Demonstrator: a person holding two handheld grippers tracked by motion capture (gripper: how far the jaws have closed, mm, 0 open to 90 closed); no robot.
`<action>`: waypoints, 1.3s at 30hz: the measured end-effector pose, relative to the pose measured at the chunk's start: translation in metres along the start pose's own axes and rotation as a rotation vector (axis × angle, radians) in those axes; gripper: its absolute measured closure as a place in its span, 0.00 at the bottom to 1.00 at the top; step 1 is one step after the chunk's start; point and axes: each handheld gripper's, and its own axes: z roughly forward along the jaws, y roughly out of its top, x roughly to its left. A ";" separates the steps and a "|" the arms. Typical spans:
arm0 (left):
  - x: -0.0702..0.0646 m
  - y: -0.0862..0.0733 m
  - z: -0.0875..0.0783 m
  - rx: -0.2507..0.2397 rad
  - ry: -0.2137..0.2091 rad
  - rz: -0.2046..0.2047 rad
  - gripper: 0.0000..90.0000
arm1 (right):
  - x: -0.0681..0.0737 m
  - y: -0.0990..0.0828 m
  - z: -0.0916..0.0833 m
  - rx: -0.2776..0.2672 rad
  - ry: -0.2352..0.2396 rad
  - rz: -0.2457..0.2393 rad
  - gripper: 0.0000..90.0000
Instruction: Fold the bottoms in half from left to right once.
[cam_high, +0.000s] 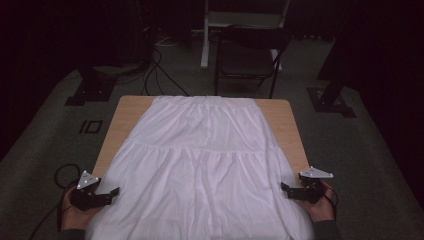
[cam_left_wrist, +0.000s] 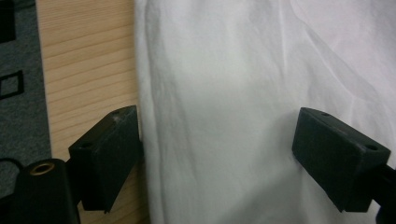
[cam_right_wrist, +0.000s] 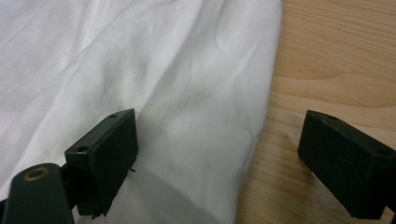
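1. White skirt (cam_high: 205, 160) lies flat along the wooden surface (cam_high: 127, 112), waistband at the far end, hem hanging over my near edge.
2. Left tool (cam_high: 116, 192): jaws apart, straddling the skirt's left side edge.
3. Right tool (cam_high: 283, 188): jaws apart, one over cloth, one over bare wood.
4. I judge the fabric thin, light and limp; it will sag and wrinkle.
5. Best hold: both side edges near the hem, pinched together.
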 end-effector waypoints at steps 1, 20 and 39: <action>0.000 0.000 0.000 0.000 0.009 -0.011 0.17 | 0.000 0.000 0.000 0.000 0.000 0.000 0.13; -0.006 -0.004 -0.030 -0.088 0.102 -0.187 0.34 | 0.022 0.006 -0.032 -0.090 -0.039 -0.010 0.42; -0.005 -0.024 -0.033 0.008 0.195 -0.238 0.44 | 0.046 0.009 -0.024 0.040 -0.052 -0.068 0.89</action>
